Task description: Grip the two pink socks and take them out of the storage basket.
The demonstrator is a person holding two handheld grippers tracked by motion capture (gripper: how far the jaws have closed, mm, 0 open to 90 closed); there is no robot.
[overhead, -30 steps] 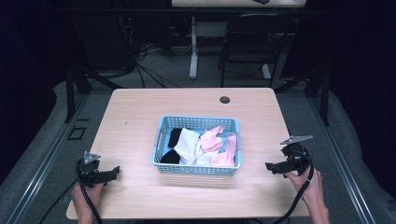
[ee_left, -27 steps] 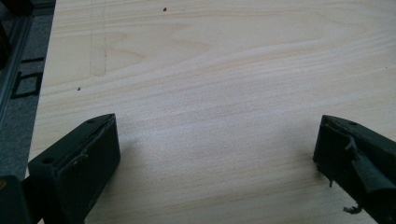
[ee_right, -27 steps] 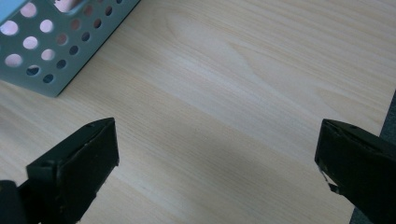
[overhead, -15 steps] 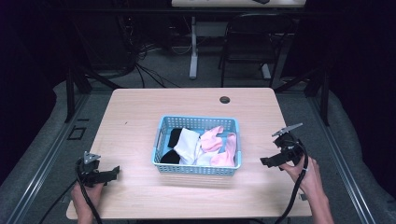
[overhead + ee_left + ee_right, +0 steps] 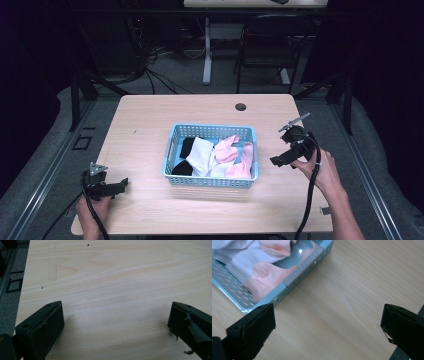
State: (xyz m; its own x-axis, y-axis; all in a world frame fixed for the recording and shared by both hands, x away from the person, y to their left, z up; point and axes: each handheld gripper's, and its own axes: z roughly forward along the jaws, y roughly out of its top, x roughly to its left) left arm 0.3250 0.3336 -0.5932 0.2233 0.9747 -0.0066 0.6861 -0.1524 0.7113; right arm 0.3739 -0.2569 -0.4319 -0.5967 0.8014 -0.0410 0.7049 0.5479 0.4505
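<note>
Right gripper [image 5: 281, 159] wide, empty, near basket [image 5: 210, 181] of what look like socks [image 5: 229, 152]; left gripper [image 5: 116, 186] wide too.

A basket [image 5: 212, 172] sits on the tabletop [image 5: 150, 125], near its middle and a little toward the person's side. In the basket lie socks [image 5: 215, 156], heaped across its floor from the left wall to the right. Behind the basket, near the far edge of the tabletop, is a hole [image 5: 240, 107].

The left tool [image 5: 112, 187] is at the near left corner of the tabletop, well apart from the basket, its jaws wide over bare wood. The right tool [image 5: 278, 161] is just right of the basket, near its right wall, jaws apart.

Behind the tabletop, on the floor, stands a chair [image 5: 265, 45], with cables [image 5: 155, 70] to its left.
</note>
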